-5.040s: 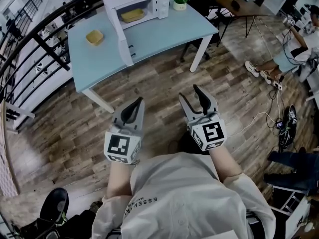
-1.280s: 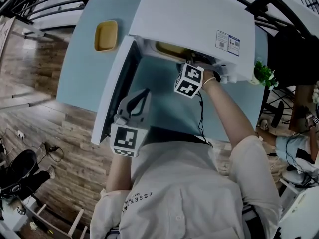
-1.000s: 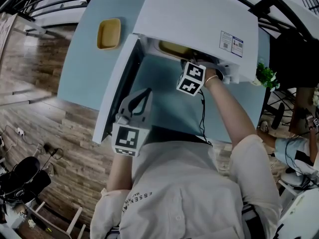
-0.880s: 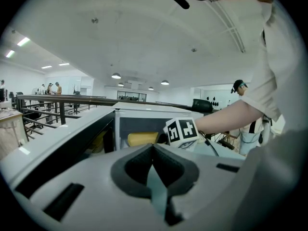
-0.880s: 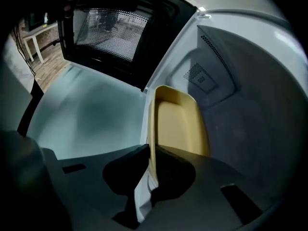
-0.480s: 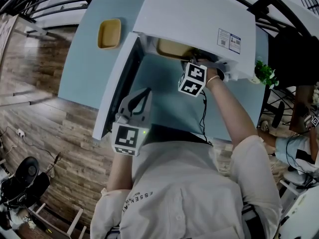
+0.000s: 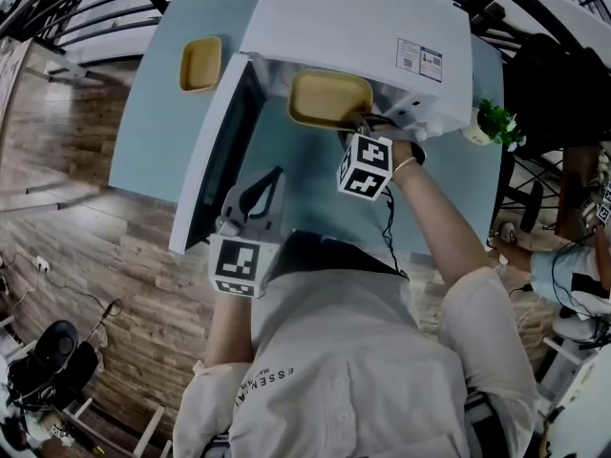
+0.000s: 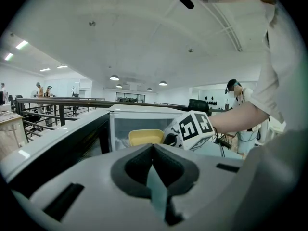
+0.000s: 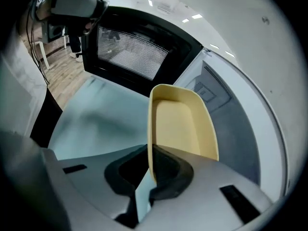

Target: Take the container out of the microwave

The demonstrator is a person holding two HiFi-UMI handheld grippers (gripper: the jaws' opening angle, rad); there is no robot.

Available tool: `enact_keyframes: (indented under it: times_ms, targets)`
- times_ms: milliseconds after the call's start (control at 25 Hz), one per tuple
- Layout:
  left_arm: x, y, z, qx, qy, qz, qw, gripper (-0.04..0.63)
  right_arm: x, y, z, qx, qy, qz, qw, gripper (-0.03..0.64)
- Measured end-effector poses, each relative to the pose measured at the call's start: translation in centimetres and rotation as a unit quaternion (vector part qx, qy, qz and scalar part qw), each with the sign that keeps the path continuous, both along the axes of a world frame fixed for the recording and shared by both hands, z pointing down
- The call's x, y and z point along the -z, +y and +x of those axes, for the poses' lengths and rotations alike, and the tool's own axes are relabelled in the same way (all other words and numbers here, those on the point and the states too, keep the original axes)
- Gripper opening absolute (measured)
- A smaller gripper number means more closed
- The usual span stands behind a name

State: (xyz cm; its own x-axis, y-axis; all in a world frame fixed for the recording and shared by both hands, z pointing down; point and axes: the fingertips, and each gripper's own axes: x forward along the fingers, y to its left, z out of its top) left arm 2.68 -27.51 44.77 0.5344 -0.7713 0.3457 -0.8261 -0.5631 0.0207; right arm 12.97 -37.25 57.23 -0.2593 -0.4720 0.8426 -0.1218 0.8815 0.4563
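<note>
The yellow container (image 7: pixel 329 99) sticks halfway out of the white microwave (image 7: pixel 353 17), over the blue table. My right gripper (image 7: pixel 361 124) is shut on the container's near rim. In the right gripper view the rim (image 9: pixel 150 129) runs edge-on between the pads, and the container (image 9: pixel 180 124) tilts up in front of the microwave cavity (image 9: pixel 236 129). The left gripper (image 7: pixel 258 194) hangs shut and empty beside the open microwave door (image 7: pixel 205 151). From the left gripper view the container (image 8: pixel 144 137) shows in the microwave mouth, next to the right gripper's marker cube (image 8: pixel 195 129).
A second yellow container (image 7: pixel 200 63) lies on the blue table (image 7: pixel 315 184) left of the microwave. A small potted plant (image 7: pixel 492 122) stands right of the microwave. The open door stands out towards me on the left. Wooden floor and a black railing lie beyond the table's left edge.
The right gripper closed on the container's rim and drew it out of the cavity towards me. The container now shows mostly outside. The left gripper has hardly moved.
</note>
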Motion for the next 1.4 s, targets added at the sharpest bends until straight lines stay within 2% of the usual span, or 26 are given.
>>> enact_keyframes:
  times_ms: [400,680,1000,1160,1400]
  targets:
    - [0.3,3.0,1.1,0.003,-0.002,0.006,1.0000,0.002,0.3,6.3,1.5,0.000,-0.016,-0.017,1.000,0.023]
    - [1.0,5.2,2.8,0.002,-0.006,0.014,0.9999,0.002,1.8,10.7,2.4,-0.021,-0.072,-0.022,0.997,0.023]
    - [2.4,6.5,4.3,-0.005,-0.011,0.032,0.9994,0.002,5.6,14.0,4.2,-0.055,-0.157,0.010,0.986,0.023]
    - [3.2,6.4,5.6,-0.015,-0.015,0.044,0.9988,0.002,8.3,14.5,5.6,-0.077,-0.216,0.041,0.973,0.023]
    - [4.5,6.1,6.7,-0.031,-0.022,0.063,0.9973,0.002,12.8,14.3,6.7,-0.125,-0.336,0.076,0.931,0.023]
